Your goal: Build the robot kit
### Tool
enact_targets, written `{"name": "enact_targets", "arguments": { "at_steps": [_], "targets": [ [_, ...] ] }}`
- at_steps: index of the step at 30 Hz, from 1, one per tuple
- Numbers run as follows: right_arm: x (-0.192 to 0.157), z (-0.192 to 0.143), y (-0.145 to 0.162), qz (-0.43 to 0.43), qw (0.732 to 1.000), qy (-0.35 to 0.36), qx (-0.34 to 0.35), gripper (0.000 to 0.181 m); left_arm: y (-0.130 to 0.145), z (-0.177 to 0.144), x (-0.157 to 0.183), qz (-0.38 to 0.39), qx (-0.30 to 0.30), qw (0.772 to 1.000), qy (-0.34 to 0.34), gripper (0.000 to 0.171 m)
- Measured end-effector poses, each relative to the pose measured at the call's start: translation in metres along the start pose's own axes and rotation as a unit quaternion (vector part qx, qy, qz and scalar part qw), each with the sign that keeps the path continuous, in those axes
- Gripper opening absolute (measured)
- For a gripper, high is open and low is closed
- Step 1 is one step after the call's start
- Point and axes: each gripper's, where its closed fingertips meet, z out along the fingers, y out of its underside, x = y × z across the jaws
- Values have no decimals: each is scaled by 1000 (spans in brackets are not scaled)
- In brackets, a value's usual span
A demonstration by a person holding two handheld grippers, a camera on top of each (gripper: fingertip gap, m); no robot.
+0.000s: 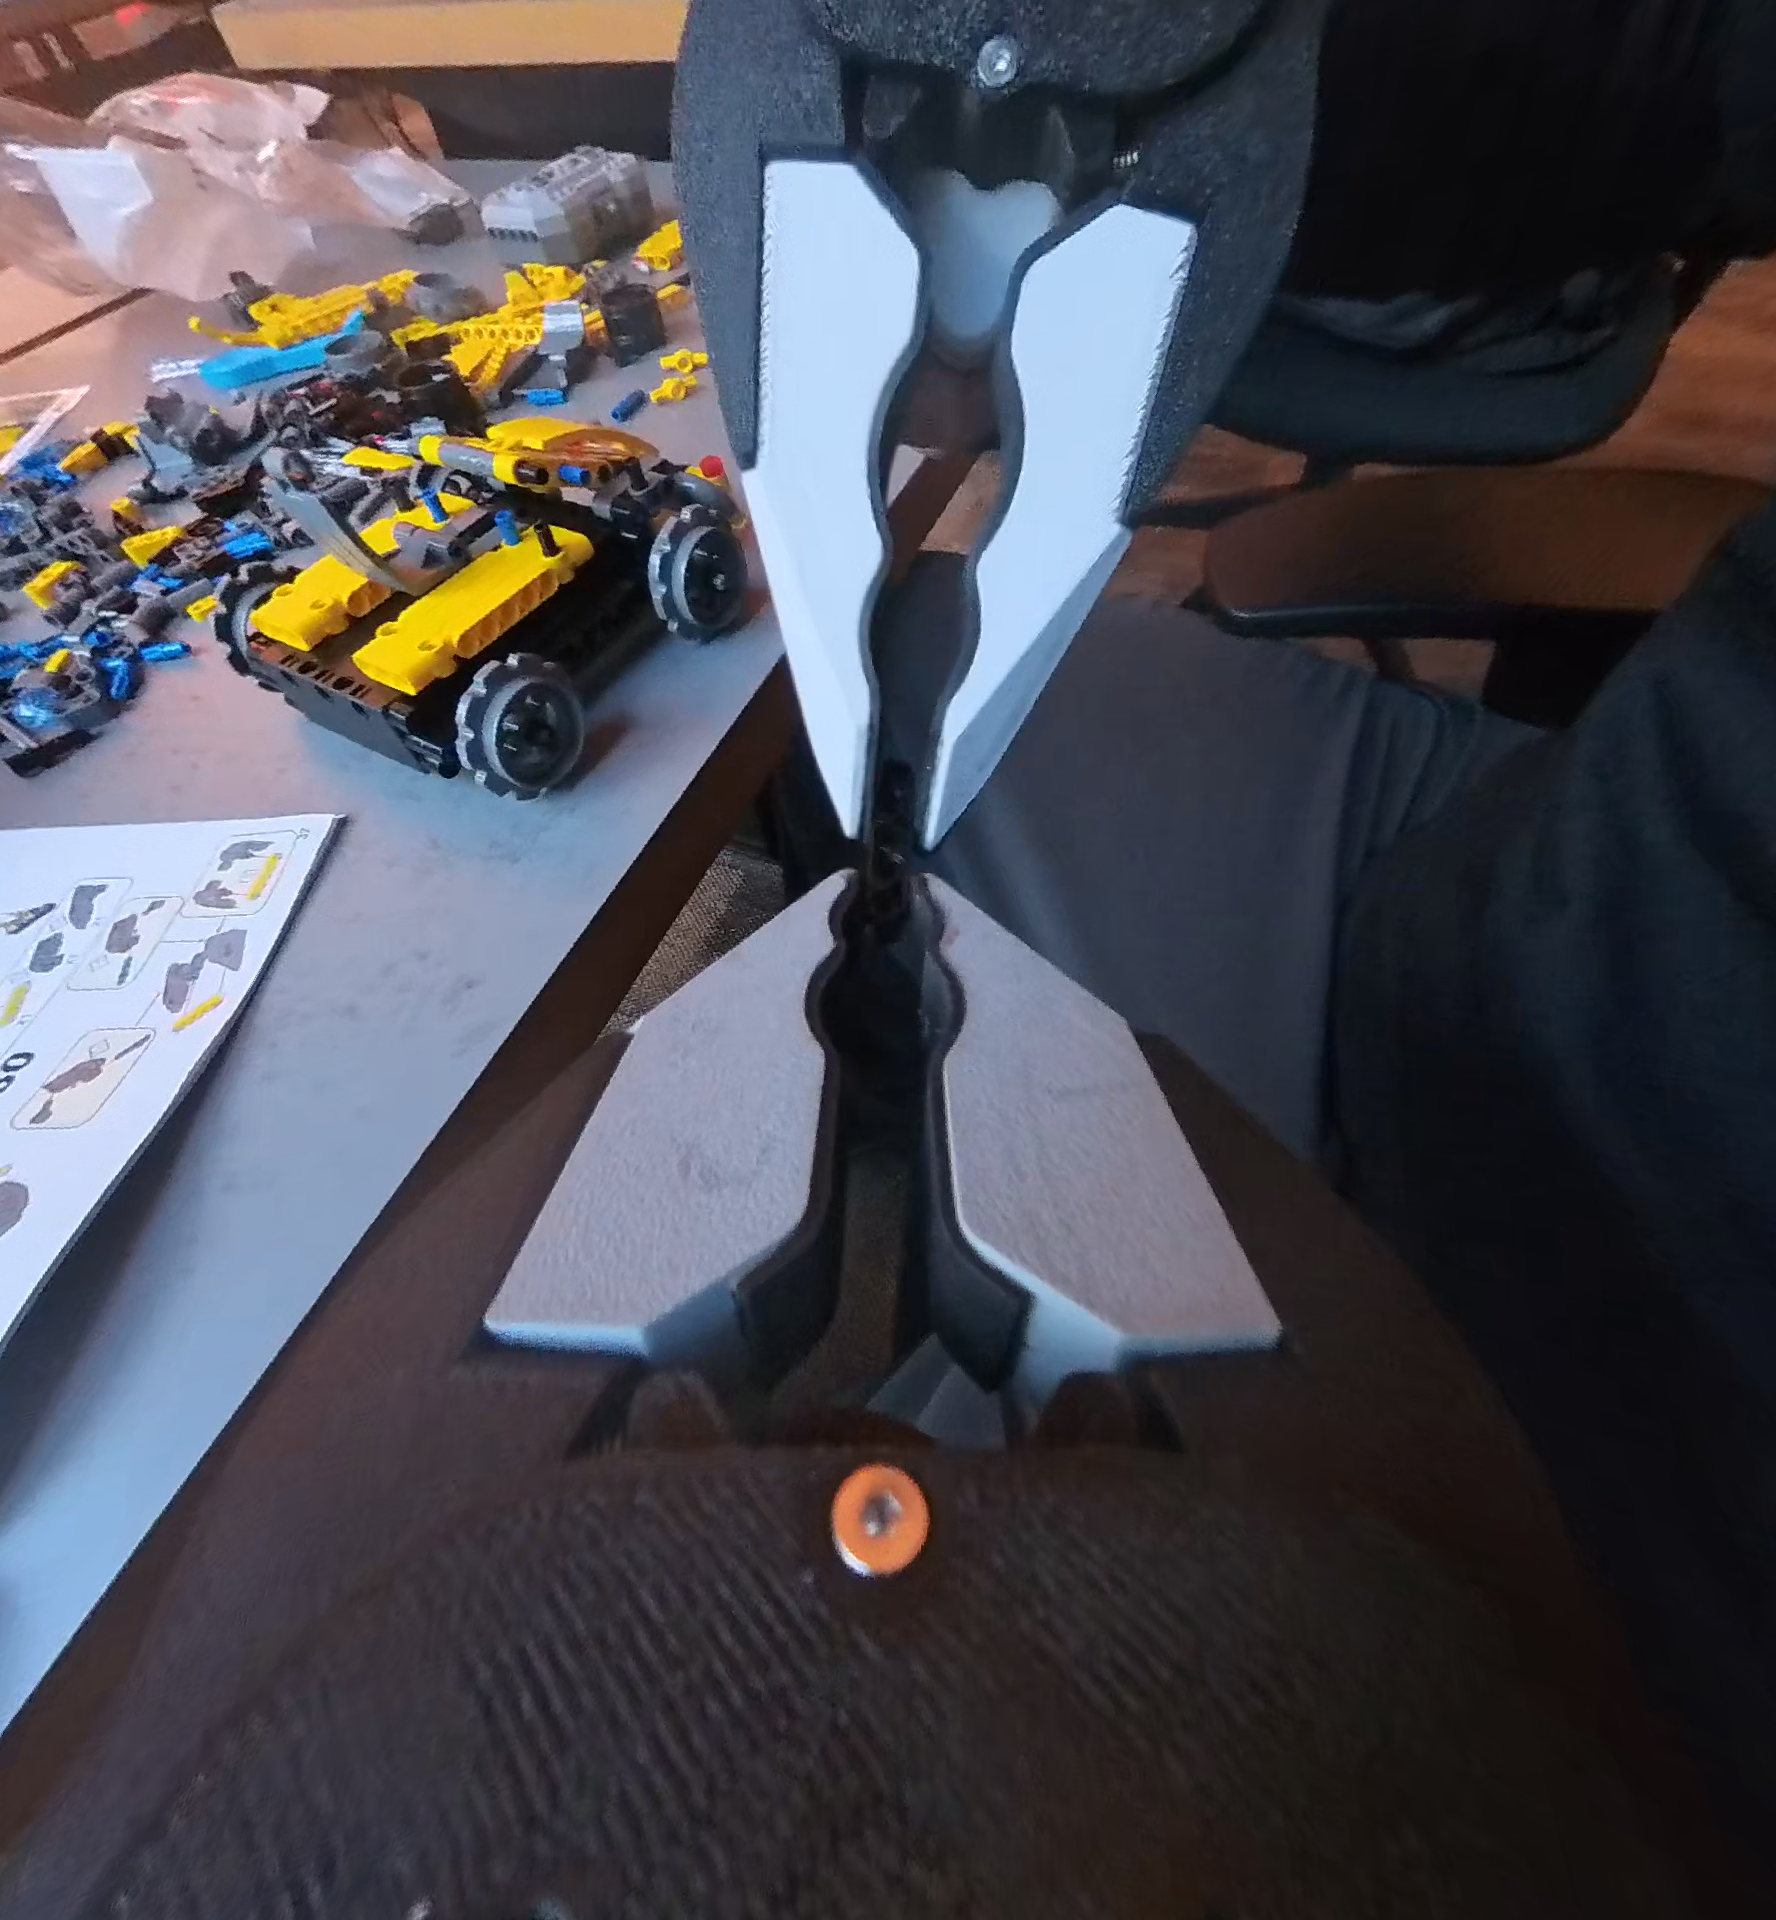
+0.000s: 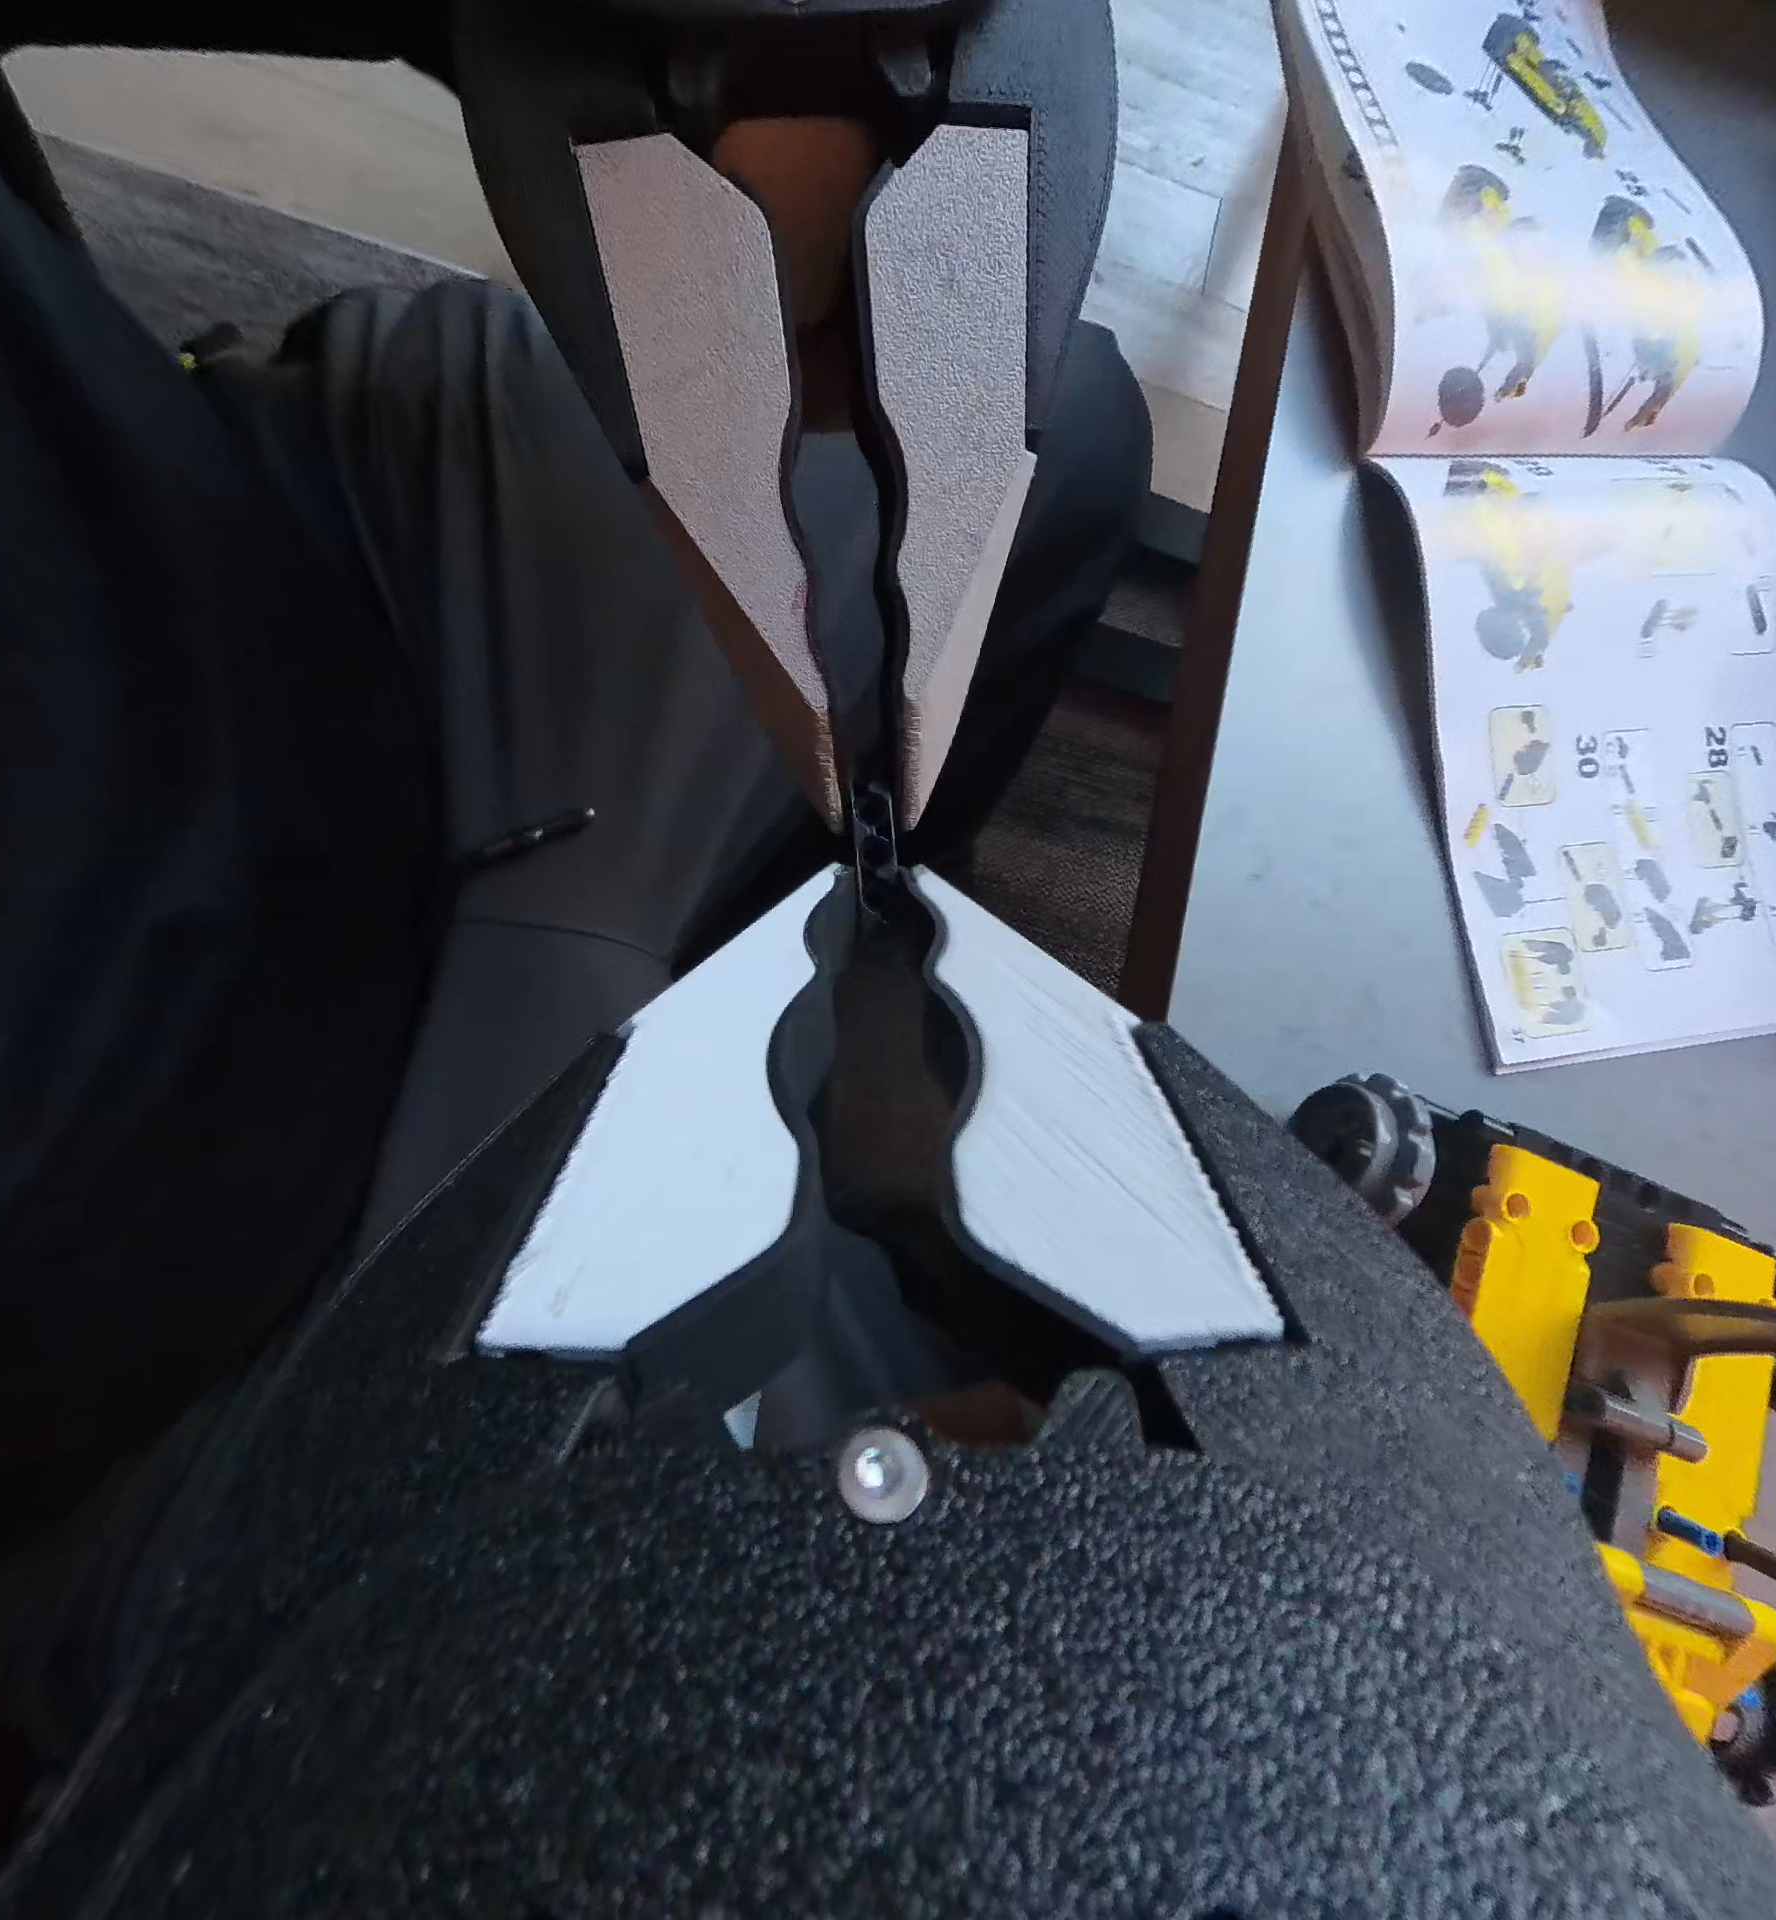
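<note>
Off the table edge [image 1: 655, 790], above the person's lap, left gripper [image 1: 889, 883] and right gripper [image 2: 876, 883] meet tip-to-tip, both pinched nearly closed on opposite ends of one black pin-hole beam [image 2: 876, 831] lying along their shared line.

We look along each gripper, tip to tip, very near, off the grey table's [image 1: 427, 935] edge; both views share the small black holed beam [image 2: 876, 831] and open instruction booklet [image 2: 1642, 779].

Printed step numbers on instruction booklet [image 2: 1642, 675]
</note>
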Motion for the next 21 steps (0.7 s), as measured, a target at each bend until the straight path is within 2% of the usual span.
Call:
{"name": "enact_targets", "arguments": {
  "at_steps": [6,8,9,11,15,18,21],
  "targets": [
    [5,-15,2,11,999,28,16,7,-7,0,-4,-27,27,999,-9,5],
    [18,-34,20,23,998,63,-4,7,2,0,-14,-23,10,999,-38,20],
    [29,-49,34,31,996,87,-16,6,7,-1,-17,-24,2,999,-44,26],
    [54,-87,69,54,988,137,-47,7,13,0,-17,-34,-2,999,-38,27],
    [90,-150,165,136,968,179,-110,7,22,8,-14,-50,-13,998,-22,27],
    [96,-159,225,177,960,168,-141,7,27,15,-12,-47,-25,998,-18,27],
    [95,-146,250,193,958,148,-150,7,30,20,-10,-47,-35,998,-17,27]
  ]
}}
